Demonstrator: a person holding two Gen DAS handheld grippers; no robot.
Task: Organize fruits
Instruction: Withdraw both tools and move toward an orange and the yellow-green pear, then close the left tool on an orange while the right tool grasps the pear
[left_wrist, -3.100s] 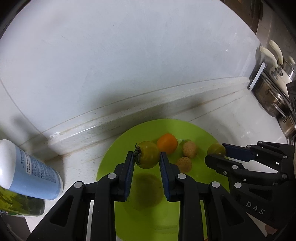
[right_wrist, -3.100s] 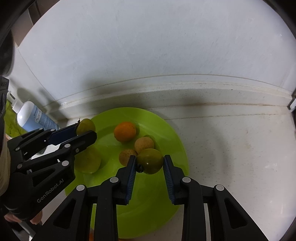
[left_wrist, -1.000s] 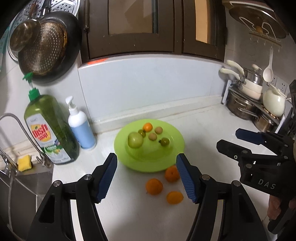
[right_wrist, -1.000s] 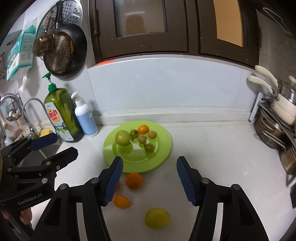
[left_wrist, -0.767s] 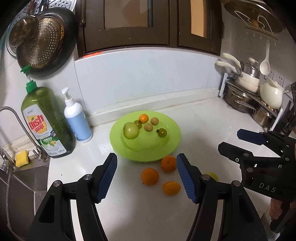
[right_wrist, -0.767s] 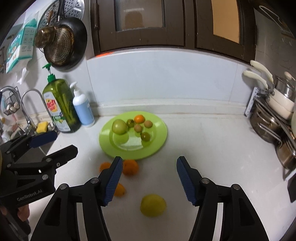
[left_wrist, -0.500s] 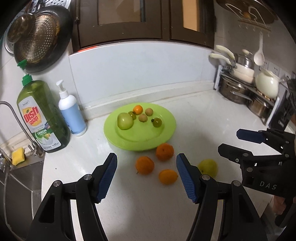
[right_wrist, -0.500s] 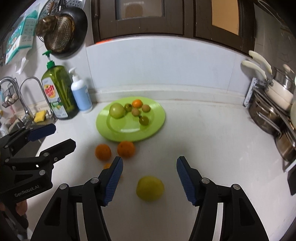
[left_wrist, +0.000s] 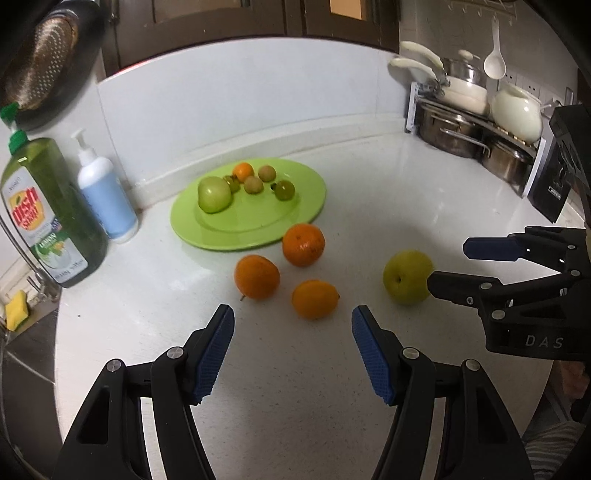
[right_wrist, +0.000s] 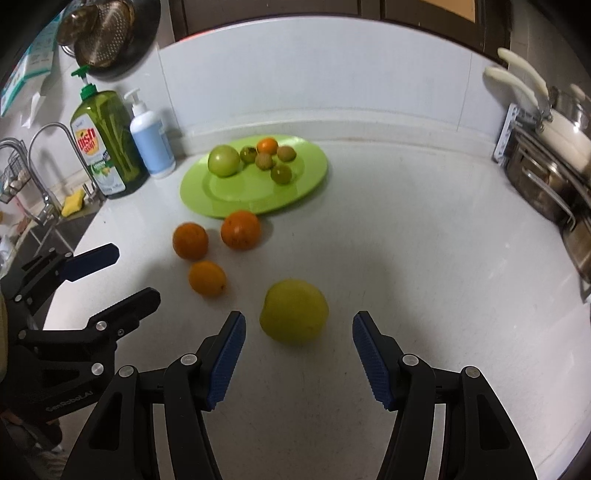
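Observation:
A green plate (left_wrist: 295, 218) (right_wrist: 314, 173) on the white counter holds a green apple (left_wrist: 214, 194) (right_wrist: 223, 159), a small orange fruit (left_wrist: 243, 171) and several small green and brown fruits. In front of the plate lie three oranges (left_wrist: 303, 244) (left_wrist: 256, 277) (left_wrist: 314, 299) and a yellow-green apple (left_wrist: 406, 277) (right_wrist: 293, 316). My left gripper (left_wrist: 291, 350) is open and empty, just short of the nearest orange. My right gripper (right_wrist: 295, 354) is open and empty, just short of the yellow-green apple.
A green dish-soap bottle (left_wrist: 44, 214) (right_wrist: 105, 144) and a white-blue pump bottle (left_wrist: 105, 199) (right_wrist: 151, 142) stand left of the plate, by a sink with a yellow sponge (right_wrist: 72, 201). Pots on a rack (left_wrist: 469, 122) (right_wrist: 554, 147) stand at the right.
Both grippers have let go of their small green fruits on the plate and pulled back and down toward the counter. The loose oranges and the yellow-green apple have come into close view.

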